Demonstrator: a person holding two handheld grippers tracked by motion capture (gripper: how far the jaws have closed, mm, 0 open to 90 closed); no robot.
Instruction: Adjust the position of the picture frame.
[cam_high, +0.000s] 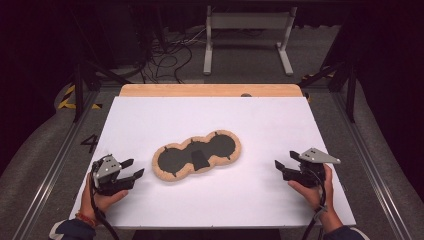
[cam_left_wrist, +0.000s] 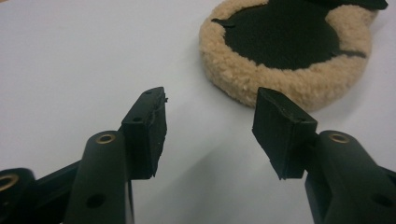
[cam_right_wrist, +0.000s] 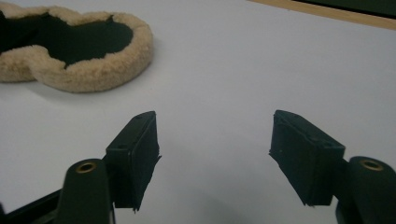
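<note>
We see a fleece-edged pad (cam_high: 197, 154) lying flat near the middle of the white surface (cam_high: 150, 120). It is shaped like three joined rounds, with a tan woolly rim around a black inner lining, and a small black tab (cam_high: 199, 159) sits on the lining near the pad's middle. Small dark notches cut into the rim in several places. Nothing rests on it besides that tab.

In the left gripper view the nearest round end of the pad (cam_left_wrist: 287, 51) lies just ahead of the jaws and a little to their right, apart from them. In the right gripper view the pad (cam_right_wrist: 74, 46) lies farther off, at the upper left, well apart from the jaws.

Our left gripper (cam_high: 133, 168) sits at the pad's left, near it but not touching, its jaws spread apart with nothing between them. Our right gripper (cam_high: 283, 164) is held at the right side of the surface, well apart from the pad, its jaws also spread wide over bare white.

Beyond the white sheet a wooden edge (cam_high: 210, 90) of the surface shows, and past it a grey floor with cables (cam_high: 165, 60) and a white metal stand (cam_high: 247, 37).
</note>
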